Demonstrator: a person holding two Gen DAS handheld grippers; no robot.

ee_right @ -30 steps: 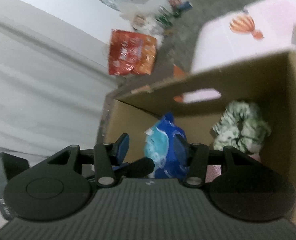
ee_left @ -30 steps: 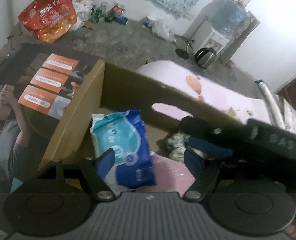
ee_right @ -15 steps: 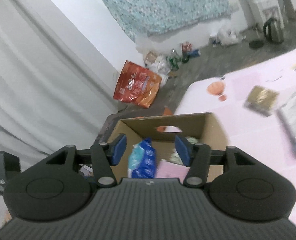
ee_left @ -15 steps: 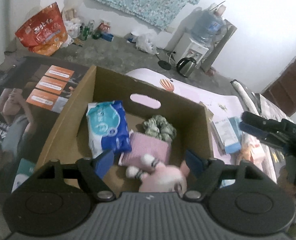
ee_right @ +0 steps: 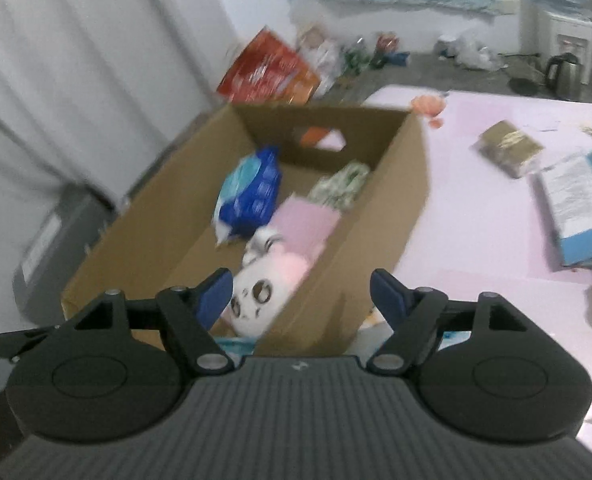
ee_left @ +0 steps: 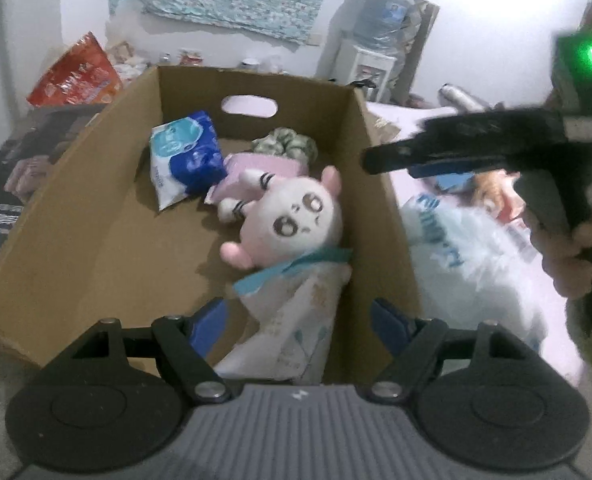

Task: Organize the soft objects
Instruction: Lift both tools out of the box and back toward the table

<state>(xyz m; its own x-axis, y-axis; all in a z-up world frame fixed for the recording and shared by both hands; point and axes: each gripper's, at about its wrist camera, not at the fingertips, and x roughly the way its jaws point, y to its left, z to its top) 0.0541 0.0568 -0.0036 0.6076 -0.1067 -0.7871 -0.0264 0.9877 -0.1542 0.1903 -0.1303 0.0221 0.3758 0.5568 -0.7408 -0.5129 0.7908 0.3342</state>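
Because the cardboard box (ee_left: 96, 216) serves as the collecting bin, the soft things lie loosely on its floor rather than in any order; the blue tissue pack (ee_left: 186, 158) leans toward the far left corner, the green scrunchie (ee_left: 286, 146) sits against the far wall under the handle slot, the pink cloth (ee_left: 256, 168) lies in front of it, and the pink plush toy (ee_left: 296, 220) rests face up on that cloth by the right wall. A pale printed packet (ee_left: 296, 320) lies in the near right corner, partly under the toy. The left gripper (ee_left: 296, 316) hangs over that near corner, jaws apart and closing slightly, pressing on nothing; the right gripper (ee_right: 300, 292) sits above the box's near right edge, jaws opening and empty, probably bound for what lies outside. A crinkly pale bag (ee_left: 468, 264) and a blue-edged pack (ee_right: 584, 208) wait on the pink counter (ee_right: 476, 216) beside the box, likely next to go in.
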